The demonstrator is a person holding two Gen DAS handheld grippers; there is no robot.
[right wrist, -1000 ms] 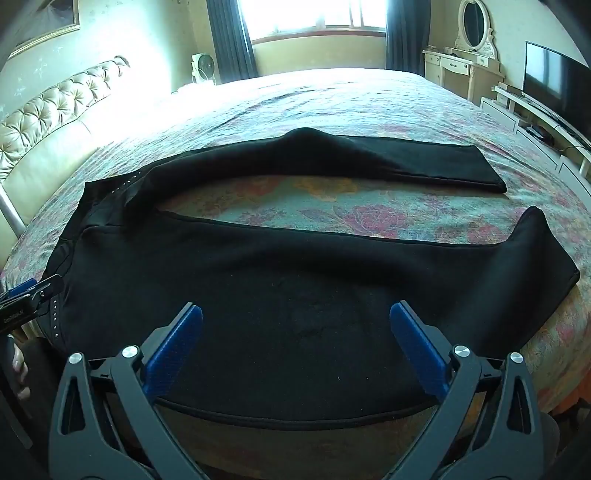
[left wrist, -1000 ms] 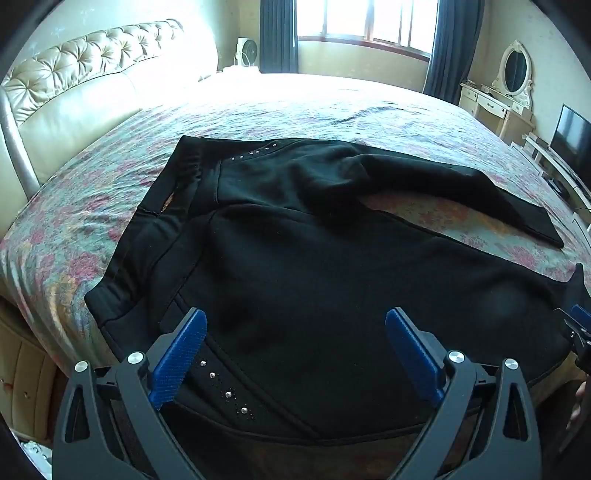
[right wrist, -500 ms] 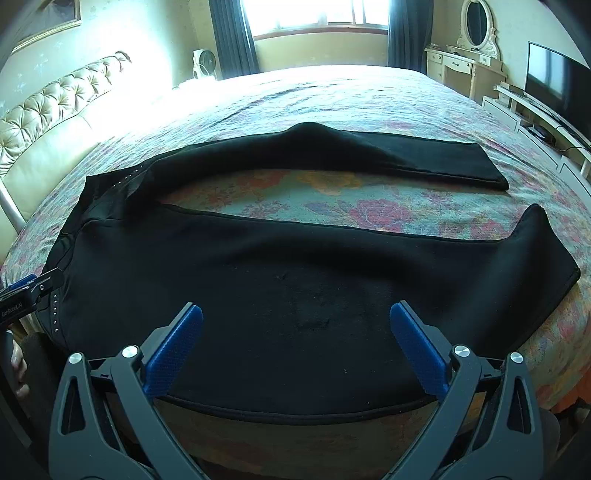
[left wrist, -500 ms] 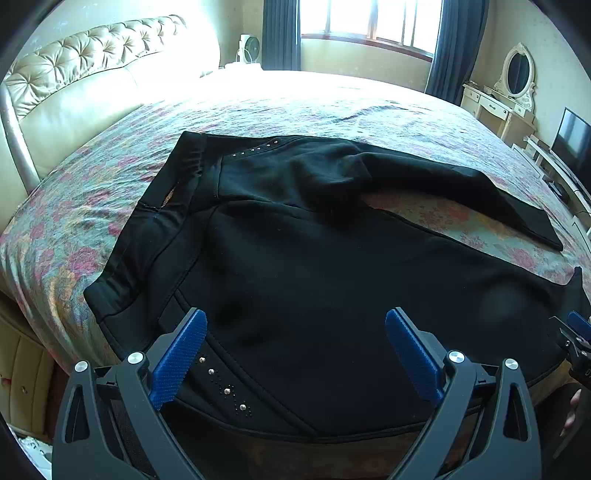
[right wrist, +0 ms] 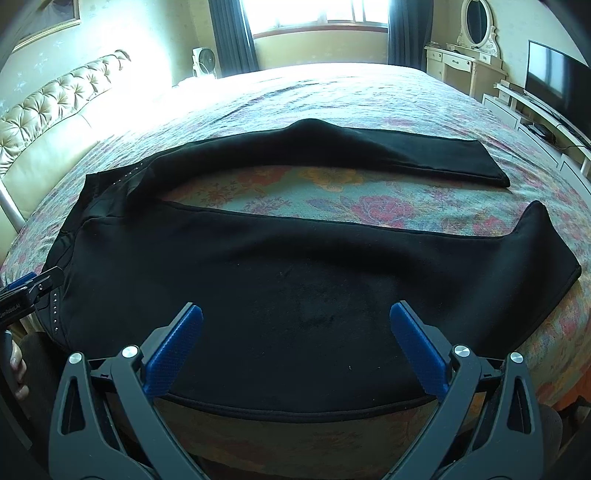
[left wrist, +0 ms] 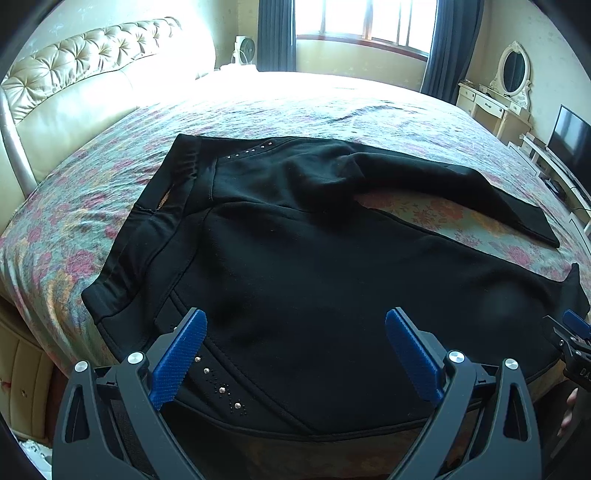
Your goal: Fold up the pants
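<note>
My left gripper [left wrist: 293, 354], blue-padded jaws wide and empty, hovers over the waist of the black fleece pants [left wrist: 314, 266]. My right gripper [right wrist: 295, 345], equally wide, hovers over the near leg. The pants lie spread on the floral-quilted bed [right wrist: 332, 96].

I see a bed with a floral bedspread [left wrist: 332, 107] and a tufted cream headboard [left wrist: 81, 74] at its left edge. Bright window [right wrist: 314, 14], dark curtains [right wrist: 231, 37], fan [right wrist: 205, 61], vanity with oval mirror [right wrist: 476, 18], television [right wrist: 554, 88] right.
</note>
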